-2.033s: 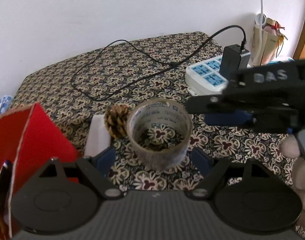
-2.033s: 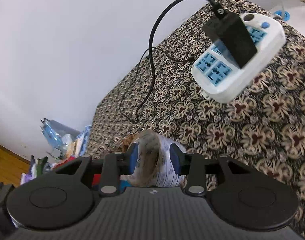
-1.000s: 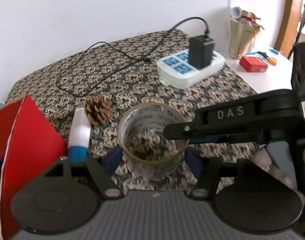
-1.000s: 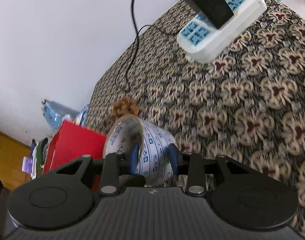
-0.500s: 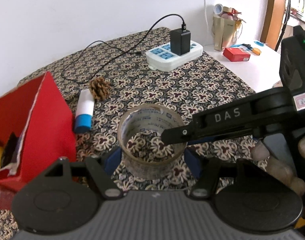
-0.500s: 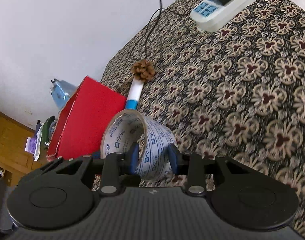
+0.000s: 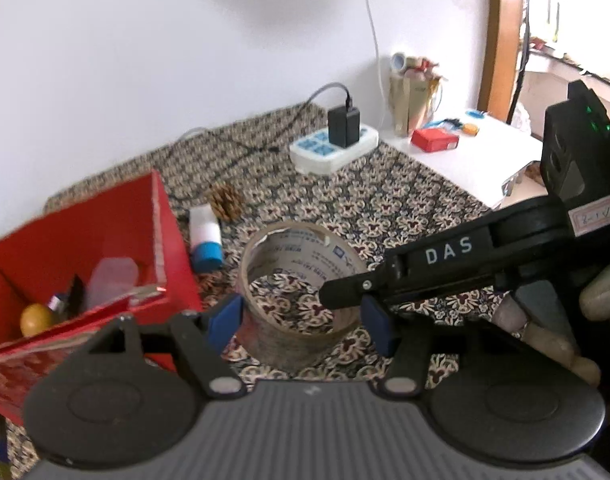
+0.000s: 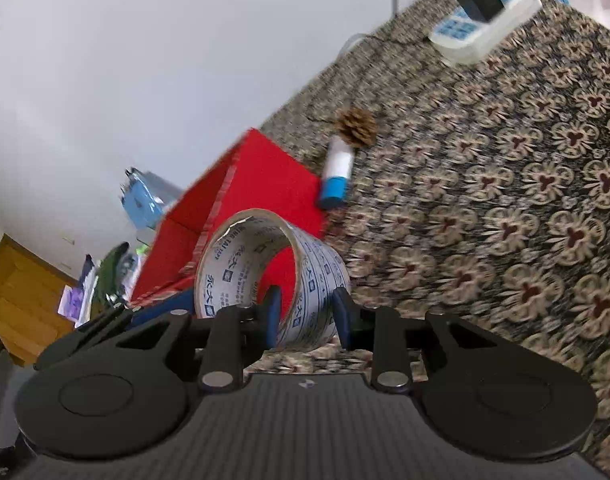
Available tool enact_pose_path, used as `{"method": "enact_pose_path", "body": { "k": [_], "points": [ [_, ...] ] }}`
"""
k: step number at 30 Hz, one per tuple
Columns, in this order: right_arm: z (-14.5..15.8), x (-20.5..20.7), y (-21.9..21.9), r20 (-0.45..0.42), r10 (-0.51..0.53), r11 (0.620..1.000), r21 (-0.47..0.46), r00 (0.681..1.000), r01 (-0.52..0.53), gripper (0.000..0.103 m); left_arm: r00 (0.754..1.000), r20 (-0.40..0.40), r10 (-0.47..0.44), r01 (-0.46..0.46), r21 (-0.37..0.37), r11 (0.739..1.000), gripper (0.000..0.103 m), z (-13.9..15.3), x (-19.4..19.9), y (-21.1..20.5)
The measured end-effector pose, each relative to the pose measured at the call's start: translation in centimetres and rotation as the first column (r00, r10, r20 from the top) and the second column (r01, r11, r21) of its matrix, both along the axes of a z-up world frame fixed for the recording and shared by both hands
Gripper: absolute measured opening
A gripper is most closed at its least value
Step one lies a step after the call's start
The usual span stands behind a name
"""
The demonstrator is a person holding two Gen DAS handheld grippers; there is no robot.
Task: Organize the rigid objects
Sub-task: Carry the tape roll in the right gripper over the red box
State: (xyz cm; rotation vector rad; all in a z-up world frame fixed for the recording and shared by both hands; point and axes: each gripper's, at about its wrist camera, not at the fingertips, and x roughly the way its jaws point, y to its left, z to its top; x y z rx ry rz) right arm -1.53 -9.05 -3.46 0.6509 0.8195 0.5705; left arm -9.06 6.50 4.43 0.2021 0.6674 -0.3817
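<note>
Pinching tape roll (image 8: 265, 280) wall: right hand-held gripper (image 8: 305, 316), one finger inside the core | left hand-held gripper (image 7: 301, 320) spread, flanking roll | roll airborne, axis tilted, just right of red box (image 7: 161, 240) | right nearer.

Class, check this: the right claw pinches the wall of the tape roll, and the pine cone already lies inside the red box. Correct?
Not quite. The pine cone lies on the patterned cloth behind the red box, as the left wrist view shows. The right claw does pinch the tape roll wall.
</note>
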Motion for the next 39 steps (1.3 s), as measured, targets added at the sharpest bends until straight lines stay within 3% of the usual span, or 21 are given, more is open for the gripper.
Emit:
{"method": "enact_pose_path", "body": {
  "k": [5,9,15,21,27,33,39],
  "points": [
    [1.5,-1.7,2.2,0.087,-0.041,0.999,0.032,0.995,0.038,0.013,0.997,0.073,-0.039,0.041,-0.020,0.999,0.058,2.0,-1.7,3.1],
    [2.7,-2.2,3.6,0.166,-0.090,0.996,-0.003,0.982,0.092,0.012,0.993,0.087,-0.075,0.081,-0.058,0.995,0.058,3.1,-2.2,5.3],
    [4.0,-1.9,4.9,0.217,-0.138,0.990,0.058,0.966,0.129,0.012,0.981,0.164,-0.108,0.120,-0.065,0.991,0.066,4.6,-2.5,6.6],
    [5.1,-0.5,6.7,0.243,-0.121,0.992,0.054,0.962,0.111,0.012,0.974,0.207,-0.093,0.114,-0.092,0.989,0.067,5.4,-2.1,8.6],
    [5.6,1.6,9.9,0.257,-0.069,0.998,0.016,0.964,0.067,0.012,0.979,0.201,-0.025,0.049,-0.115,0.992,0.067,5.4,-0.4,11.1],
    [5.1,4.6,13.2,0.242,-0.007,0.998,-0.055,0.970,0.021,0.013,0.991,0.124,0.057,-0.034,-0.177,0.984,0.067,4.4,2.4,14.2],
    [3.9,6.6,15.2,0.191,0.052,0.990,-0.136,0.980,-0.026,0.015,0.993,0.049,0.109,-0.099,-0.181,0.978,0.067,2.3,4.6,15.8]
  ]
}}
